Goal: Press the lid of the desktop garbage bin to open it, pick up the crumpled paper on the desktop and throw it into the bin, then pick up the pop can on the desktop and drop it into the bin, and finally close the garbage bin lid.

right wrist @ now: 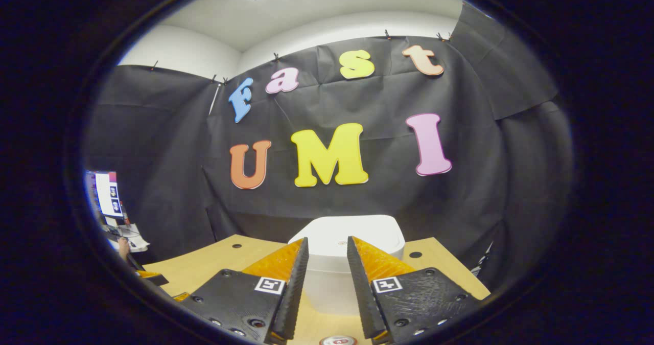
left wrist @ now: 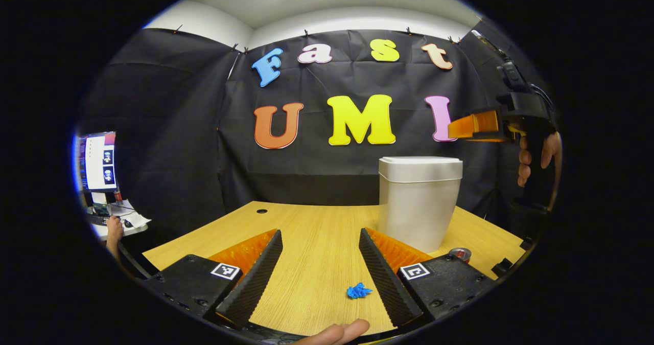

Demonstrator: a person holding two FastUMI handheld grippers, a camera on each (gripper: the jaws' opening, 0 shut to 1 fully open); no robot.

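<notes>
A white desktop bin (left wrist: 419, 207) stands on the wooden table (left wrist: 317, 222) with its lid (left wrist: 420, 162) down. The small blue crumpled paper (left wrist: 359, 290) lies near the front edge, just inside my left gripper's right finger. My left gripper (left wrist: 321, 232) is open, low over the table, with nothing between its fingers. A pop can (left wrist: 460, 254) stands to the right of the bin's base. My right gripper (left wrist: 472, 125), held by a hand (left wrist: 536, 156), hovers above and right of the lid. In the right gripper view it (right wrist: 327, 240) is open over the lid (right wrist: 378, 230), with the can top (right wrist: 338, 341) below.
A monitor (left wrist: 97, 161) and a cluttered side desk sit at far left, with a person's hand (left wrist: 115, 227) beside them. The table has a cable hole (left wrist: 261, 211) at the back left and another (right wrist: 415, 254) behind the bin. Black cloth walls close in the back.
</notes>
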